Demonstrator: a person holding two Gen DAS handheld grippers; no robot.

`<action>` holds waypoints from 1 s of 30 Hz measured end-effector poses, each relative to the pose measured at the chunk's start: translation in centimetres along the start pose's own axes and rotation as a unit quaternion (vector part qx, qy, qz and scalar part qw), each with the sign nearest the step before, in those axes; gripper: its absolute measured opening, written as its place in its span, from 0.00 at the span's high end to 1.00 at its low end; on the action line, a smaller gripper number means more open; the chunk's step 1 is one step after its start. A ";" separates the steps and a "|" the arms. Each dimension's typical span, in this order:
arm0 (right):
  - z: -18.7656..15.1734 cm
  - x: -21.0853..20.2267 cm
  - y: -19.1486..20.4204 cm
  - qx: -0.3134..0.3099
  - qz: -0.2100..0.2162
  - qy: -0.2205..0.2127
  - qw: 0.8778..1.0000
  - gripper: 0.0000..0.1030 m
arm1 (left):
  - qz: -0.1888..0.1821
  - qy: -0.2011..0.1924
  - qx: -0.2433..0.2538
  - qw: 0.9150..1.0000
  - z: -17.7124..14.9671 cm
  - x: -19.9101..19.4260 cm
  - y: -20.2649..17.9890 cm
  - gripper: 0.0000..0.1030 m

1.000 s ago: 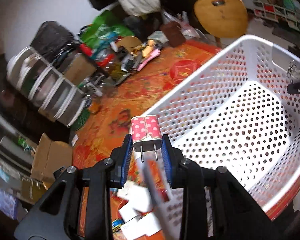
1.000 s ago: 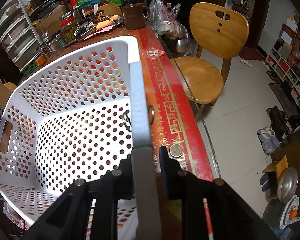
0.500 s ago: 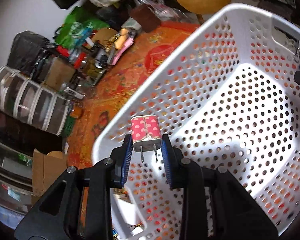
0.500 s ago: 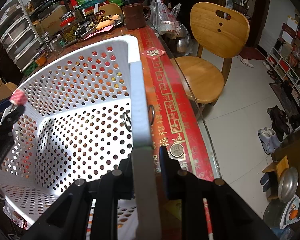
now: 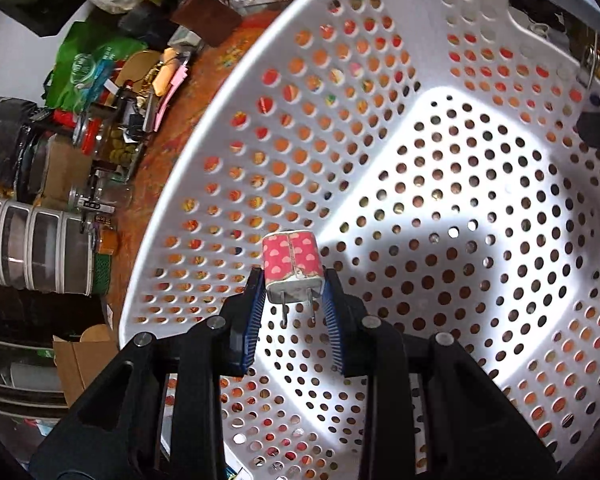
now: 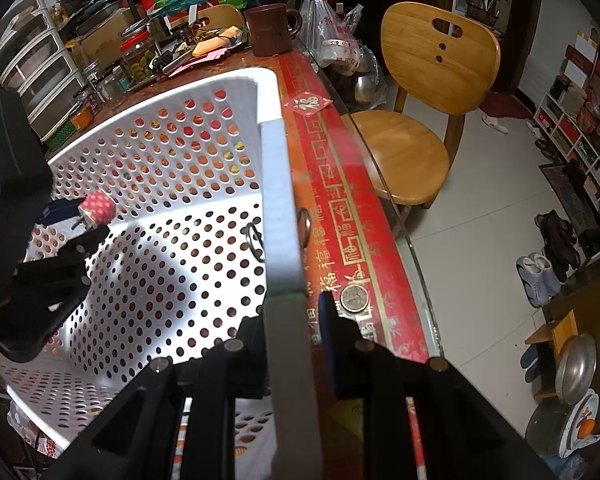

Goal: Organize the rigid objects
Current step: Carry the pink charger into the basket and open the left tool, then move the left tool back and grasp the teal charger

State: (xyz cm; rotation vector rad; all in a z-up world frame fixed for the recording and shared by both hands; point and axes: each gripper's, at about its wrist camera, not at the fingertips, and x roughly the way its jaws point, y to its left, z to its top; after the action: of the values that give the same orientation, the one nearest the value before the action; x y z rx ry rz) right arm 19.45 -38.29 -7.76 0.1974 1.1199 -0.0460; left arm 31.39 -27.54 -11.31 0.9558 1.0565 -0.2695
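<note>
The left gripper [image 5: 294, 294] was clamped on a small pink charger [image 5: 291, 266] with white hearts, prongs toward the camera, hanging inside the white perforated basket [image 5: 380, 128]. The right gripper [image 6: 296, 312] pinched the basket's rim. I reckoned it best to lower the boxy plug close to the smooth plastic floor before letting go, so it wouldn't bounce.

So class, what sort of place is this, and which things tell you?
Probably a home dining area: a cluttered table, a wooden chair, shoes on the tiled floor.
</note>
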 end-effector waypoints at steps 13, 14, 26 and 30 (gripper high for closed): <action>0.0 0.0 0.1 -0.002 -0.002 0.001 1.000 0.82 | 0.007 -0.003 0.005 1.000 -0.2 0.5 0.6 0.32; 0.0 0.0 0.1 -0.001 -0.002 0.001 1.000 0.82 | 0.011 -0.011 0.008 1.000 -0.4 0.2 0.6 0.21; 0.0 0.0 -0.1 0.000 -0.005 0.002 1.000 0.82 | 0.054 -0.108 -0.069 0.990 -7.4 -9.3 6.9 0.06; -0.1 -0.1 -0.1 0.000 -0.004 0.002 1.000 0.82 | 0.063 -0.129 -0.119 0.982 -12.5 -12.9 12.1 0.00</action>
State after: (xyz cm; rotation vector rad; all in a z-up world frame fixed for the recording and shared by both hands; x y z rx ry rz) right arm 19.34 -38.37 -7.74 0.1936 1.1241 -0.0528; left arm 24.57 -13.86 4.00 0.7447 0.7673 -0.1536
